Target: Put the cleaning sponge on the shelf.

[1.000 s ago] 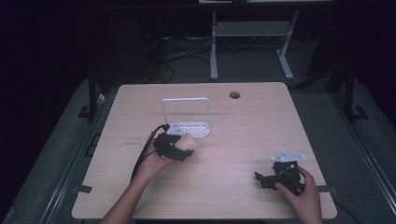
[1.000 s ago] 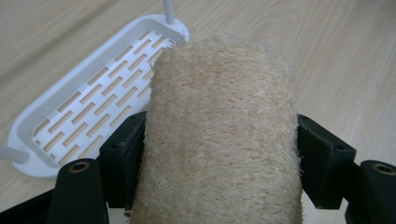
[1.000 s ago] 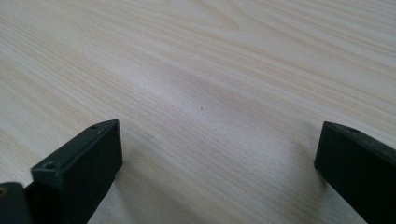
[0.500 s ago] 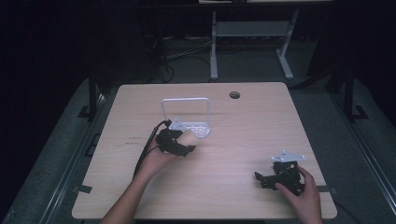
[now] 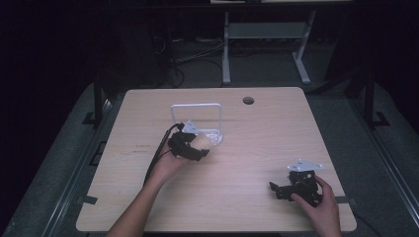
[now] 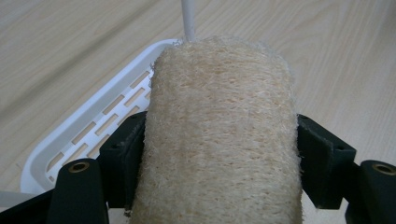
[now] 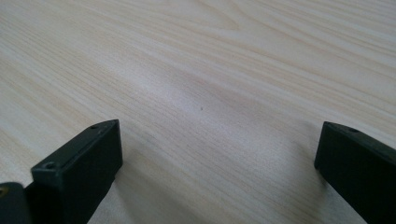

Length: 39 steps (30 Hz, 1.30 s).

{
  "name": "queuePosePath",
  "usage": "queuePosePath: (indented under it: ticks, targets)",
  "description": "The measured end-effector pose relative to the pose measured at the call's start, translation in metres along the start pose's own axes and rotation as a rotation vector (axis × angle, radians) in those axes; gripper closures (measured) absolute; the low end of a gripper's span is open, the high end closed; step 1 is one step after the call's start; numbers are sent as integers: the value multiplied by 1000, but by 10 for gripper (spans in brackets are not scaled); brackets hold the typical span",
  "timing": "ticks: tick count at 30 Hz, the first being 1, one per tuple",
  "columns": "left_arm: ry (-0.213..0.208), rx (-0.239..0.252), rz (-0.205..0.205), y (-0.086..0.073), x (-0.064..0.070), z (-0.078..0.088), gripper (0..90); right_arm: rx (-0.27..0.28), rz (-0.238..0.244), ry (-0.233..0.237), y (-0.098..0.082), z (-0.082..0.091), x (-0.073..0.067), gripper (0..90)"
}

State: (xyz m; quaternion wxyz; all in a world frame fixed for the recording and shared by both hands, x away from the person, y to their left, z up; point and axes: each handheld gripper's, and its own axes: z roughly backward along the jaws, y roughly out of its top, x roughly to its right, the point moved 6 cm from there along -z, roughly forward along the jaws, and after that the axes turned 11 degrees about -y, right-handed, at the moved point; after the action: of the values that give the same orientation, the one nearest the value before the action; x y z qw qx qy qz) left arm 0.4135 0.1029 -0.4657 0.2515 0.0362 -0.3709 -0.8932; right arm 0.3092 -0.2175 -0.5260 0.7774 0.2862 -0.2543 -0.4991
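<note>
**Loofah held at the white tray**

Pale wood table (image 5: 247,148) in a dark room. Left gripper (image 5: 190,147) pinches a tan loofah (image 6: 219,135) between its jaws, its far end just over the slotted white tray (image 6: 84,135); the visible slots hold nothing. Right gripper (image 5: 291,186) rests near the table's right front, jaws spread over bare wood. Since the earlier frames, the left gripper has edged closer to the tray; the right has stayed put.
</note>
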Motion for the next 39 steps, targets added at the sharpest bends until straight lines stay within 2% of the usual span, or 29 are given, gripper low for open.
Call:
queuePosePath:
  ticks: [17,21,39]
  targets:
    - [31,9,8,13,-16,-14,270,0,-1,0,0,0,0,7]
    - [29,5,28,14,-19,-18,270,0,0,0,0,0,0,7]
    - [48,9,48,21,-33,-32,270,0,0,0,0,0,0,7]
